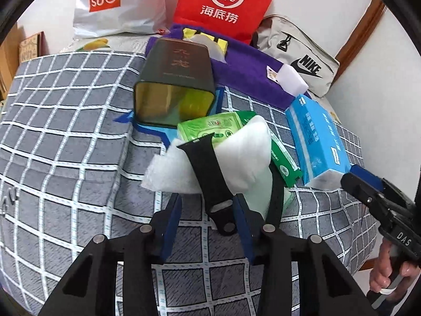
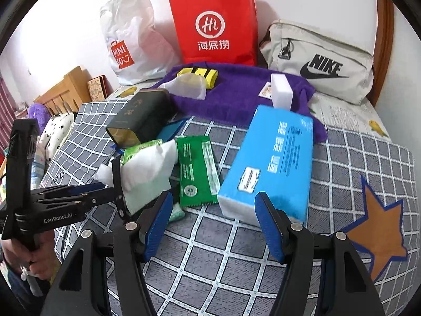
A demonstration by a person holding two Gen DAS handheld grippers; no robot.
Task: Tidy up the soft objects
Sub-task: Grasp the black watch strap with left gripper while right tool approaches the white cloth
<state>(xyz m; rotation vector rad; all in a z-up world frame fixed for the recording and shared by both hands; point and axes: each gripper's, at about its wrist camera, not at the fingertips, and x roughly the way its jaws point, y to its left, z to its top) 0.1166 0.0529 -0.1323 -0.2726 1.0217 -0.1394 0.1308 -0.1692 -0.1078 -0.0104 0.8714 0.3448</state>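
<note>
A black watch strap (image 1: pixel 208 173) arches over a white soft pad (image 1: pixel 242 155) on the grey checked blanket (image 1: pixel 65 131). My left gripper (image 1: pixel 208 197) straddles the strap's near end. Blanket shows between its left pad and the strap, so it is open. Two green wipe packs (image 2: pixel 197 168) lie beside the pad. A blue tissue pack (image 2: pixel 273 158) lies to the right. My right gripper (image 2: pixel 213 195) is open at the pack's near corner, and its right finger (image 2: pixel 265 216) overlaps that edge without squeezing it.
A dark tin (image 1: pixel 173 79) lies on its side behind the pad. Further back a purple towel (image 2: pixel 236 92) carries a white sponge block (image 2: pixel 281 89). A red paper bag (image 2: pixel 213 26), a white Miniso bag (image 2: pixel 131 42) and a grey Nike bag (image 2: pixel 321 60) line the wall.
</note>
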